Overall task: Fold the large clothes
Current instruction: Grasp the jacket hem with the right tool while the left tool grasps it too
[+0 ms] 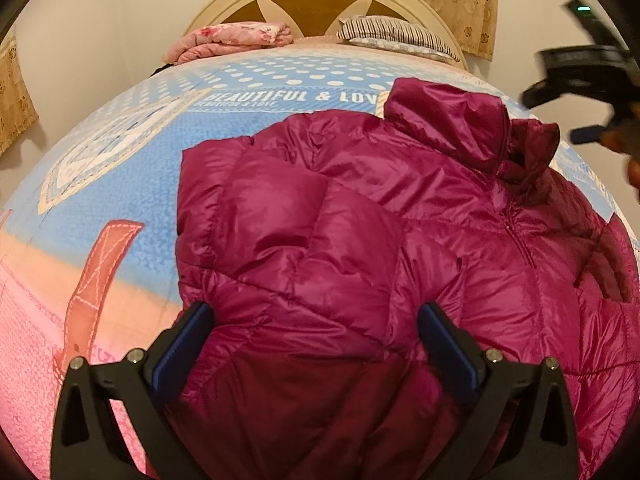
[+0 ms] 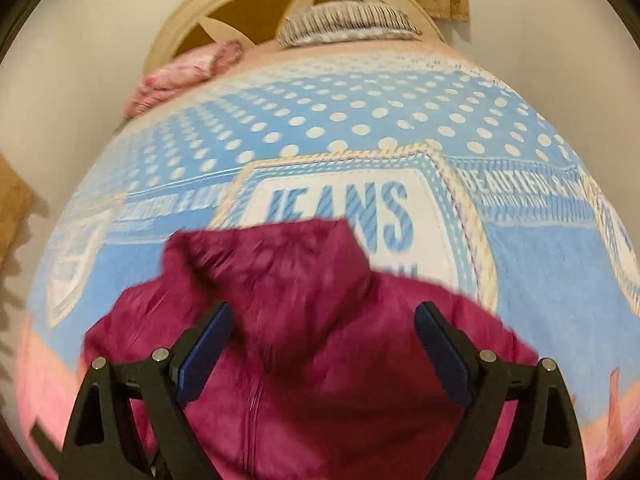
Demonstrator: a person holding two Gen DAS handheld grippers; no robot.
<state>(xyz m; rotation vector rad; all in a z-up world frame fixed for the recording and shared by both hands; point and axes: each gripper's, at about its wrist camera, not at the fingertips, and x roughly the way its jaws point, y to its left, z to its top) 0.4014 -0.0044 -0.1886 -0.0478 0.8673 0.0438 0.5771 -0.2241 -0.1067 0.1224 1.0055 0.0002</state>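
Left wrist view: shiny magenta quilted puffer jacket (image 1: 380, 240) lies on the blue polka-dot printed bedsheet (image 1: 132, 152), spreading from between the left gripper (image 1: 314, 318)'s wide-apart fingers toward 12 o'clock; right gripper (image 2: 323, 318), likewise released, hovers over its collar, sheet beyond at 12

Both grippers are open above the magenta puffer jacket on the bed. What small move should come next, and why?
Probably lower the left gripper and close on the jacket edge beneath it. Its jaws are open with nothing held, the jacket lies spread with its left sleeve folded in, and the right gripper hovers open near the collar.
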